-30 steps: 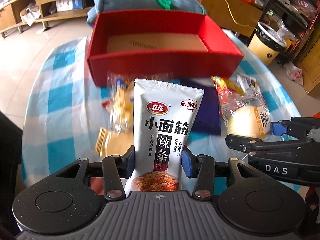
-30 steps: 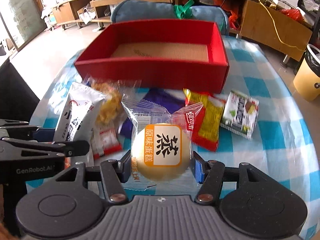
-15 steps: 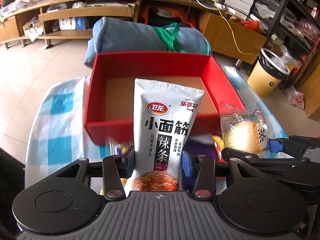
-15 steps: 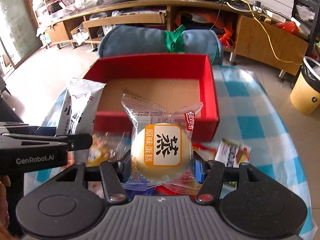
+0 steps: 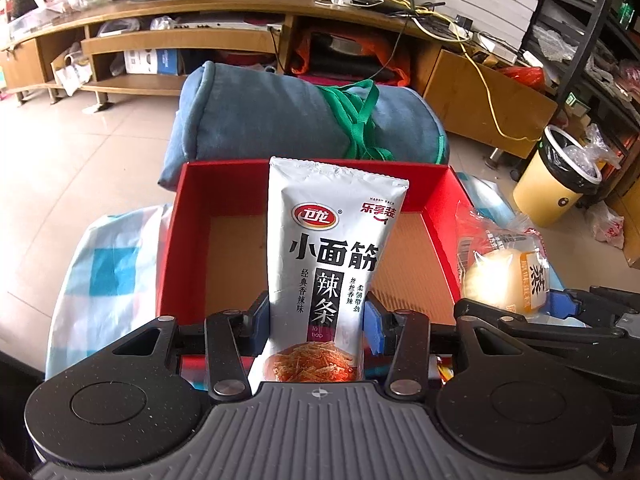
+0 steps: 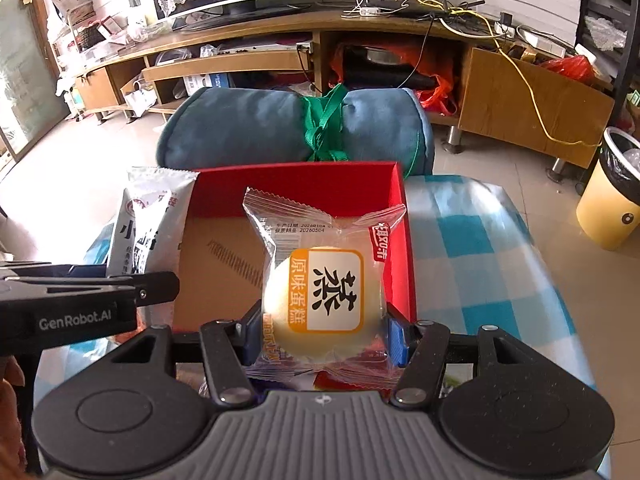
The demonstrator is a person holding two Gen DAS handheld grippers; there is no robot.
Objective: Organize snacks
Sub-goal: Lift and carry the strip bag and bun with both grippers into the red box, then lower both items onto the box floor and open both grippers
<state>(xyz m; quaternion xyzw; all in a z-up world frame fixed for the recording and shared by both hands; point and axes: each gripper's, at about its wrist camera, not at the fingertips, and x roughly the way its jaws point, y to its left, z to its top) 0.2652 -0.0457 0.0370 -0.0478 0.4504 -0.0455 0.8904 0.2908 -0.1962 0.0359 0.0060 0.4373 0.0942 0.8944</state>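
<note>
Two handheld grippers tilt downward side by side over a red box (image 5: pixel 440 216) on a blue-checked tablecloth (image 6: pixel 472 248). The left gripper (image 5: pixel 316 320) is clamped on an upright white spicy-strip pouch (image 5: pixel 328 256), which hangs above the box's cardboard floor. The right gripper (image 6: pixel 322 334) is clamped on a clear-wrapped steamed cake (image 6: pixel 320 292), held over the box's right half.

The left wrist view catches the cake at 3 o'clock, beyond the box's right wall; the right wrist view shows the pouch at 9 o'clock and "GenRobot.AI" printed on the left gripper's side. A rolled blue cushion (image 6: pixel 248 128) tied with green strap (image 6: pixel 324 124) lies at 12 o'clock behind the box.

The pouch reads "小面筋 辣条"; the cake's label reads "蒸" and "原味蛋糕".
</note>
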